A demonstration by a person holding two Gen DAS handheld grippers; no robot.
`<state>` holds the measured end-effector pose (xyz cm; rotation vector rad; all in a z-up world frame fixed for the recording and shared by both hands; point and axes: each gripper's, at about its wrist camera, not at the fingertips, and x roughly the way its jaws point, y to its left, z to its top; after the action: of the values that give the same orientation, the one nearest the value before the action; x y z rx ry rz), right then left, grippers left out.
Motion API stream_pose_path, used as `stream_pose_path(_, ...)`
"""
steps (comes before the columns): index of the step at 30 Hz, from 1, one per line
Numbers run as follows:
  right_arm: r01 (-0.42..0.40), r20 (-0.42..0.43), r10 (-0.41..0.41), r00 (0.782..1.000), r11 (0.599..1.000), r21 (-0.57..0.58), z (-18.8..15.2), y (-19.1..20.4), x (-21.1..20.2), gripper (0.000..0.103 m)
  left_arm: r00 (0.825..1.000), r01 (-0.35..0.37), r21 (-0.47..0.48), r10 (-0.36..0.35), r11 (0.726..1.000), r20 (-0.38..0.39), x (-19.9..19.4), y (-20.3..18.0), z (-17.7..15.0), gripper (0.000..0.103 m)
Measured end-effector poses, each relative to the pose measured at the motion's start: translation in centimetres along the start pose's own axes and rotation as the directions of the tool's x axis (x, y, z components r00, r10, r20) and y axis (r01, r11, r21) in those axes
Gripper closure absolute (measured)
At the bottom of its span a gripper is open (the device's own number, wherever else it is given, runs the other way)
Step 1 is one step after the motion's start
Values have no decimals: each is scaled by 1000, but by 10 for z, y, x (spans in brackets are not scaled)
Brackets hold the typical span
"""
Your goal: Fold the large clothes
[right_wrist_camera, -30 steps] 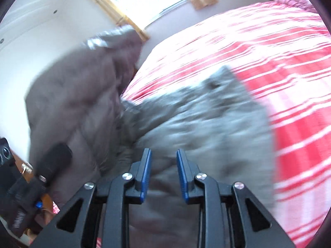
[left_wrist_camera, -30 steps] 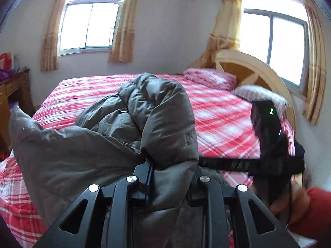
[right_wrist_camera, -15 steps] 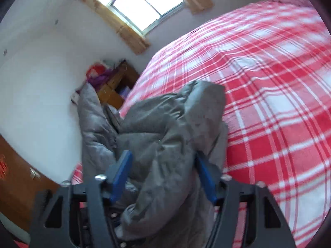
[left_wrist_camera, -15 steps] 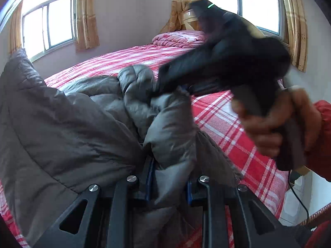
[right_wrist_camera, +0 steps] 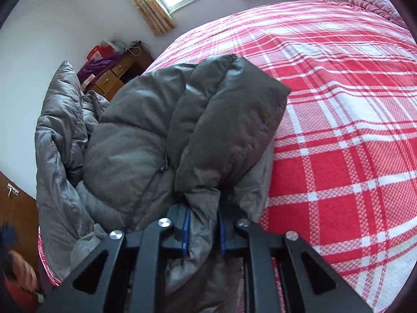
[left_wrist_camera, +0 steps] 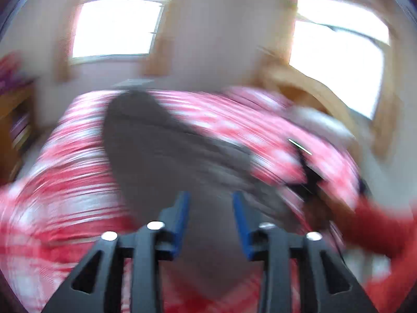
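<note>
A large grey puffer jacket (right_wrist_camera: 161,130) lies bunched on the red plaid bed (right_wrist_camera: 338,104) near its left edge. My right gripper (right_wrist_camera: 203,216) is closing, and its blue pads pinch a fold of the jacket's near end. The left wrist view is badly blurred by motion. There my left gripper (left_wrist_camera: 211,198) has its jaws opening, with blue pads well apart and no cloth pressed between them. The jacket (left_wrist_camera: 156,151) spreads over the bed (left_wrist_camera: 67,187) beyond it. The other gripper (left_wrist_camera: 310,177) and a red sleeve (left_wrist_camera: 378,224) show at the right.
A wooden dresser (right_wrist_camera: 117,73) with purple cloth on top stands by the wall left of the bed. A pink pillow (right_wrist_camera: 372,0) lies at the head, in front of a wooden headboard (left_wrist_camera: 312,91). A person's hand (right_wrist_camera: 18,266) shows at the lower left.
My left gripper let go of the jacket fold, spread its jaws and swung fast. My right gripper's jaws narrowed onto a jacket fold, and the jacket now rests lower on the bed.
</note>
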<state>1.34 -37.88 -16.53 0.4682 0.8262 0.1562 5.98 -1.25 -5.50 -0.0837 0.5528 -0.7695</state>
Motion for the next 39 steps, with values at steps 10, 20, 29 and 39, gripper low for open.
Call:
stream_pose_path(10,-70,109,67,992,997,27,0,6,-50,67,978,-208,-428,171,880,-124,115,110,12,46)
stream_pose_path(20,-239,83,260,962,950,-201,58,107,-49,15,999,-43,-396,41,917,-12,114,79,17,46)
stream_pose_path(29,-355,-40,357,933,902,-244,63,161,6,87,998,-9,-302,26,953,52,93,47,43,46)
stream_pose_path(39,-366,284,365,887,929,-52,9,70,-87,88,999,31,58,-33,998,26,124,-80,66,46)
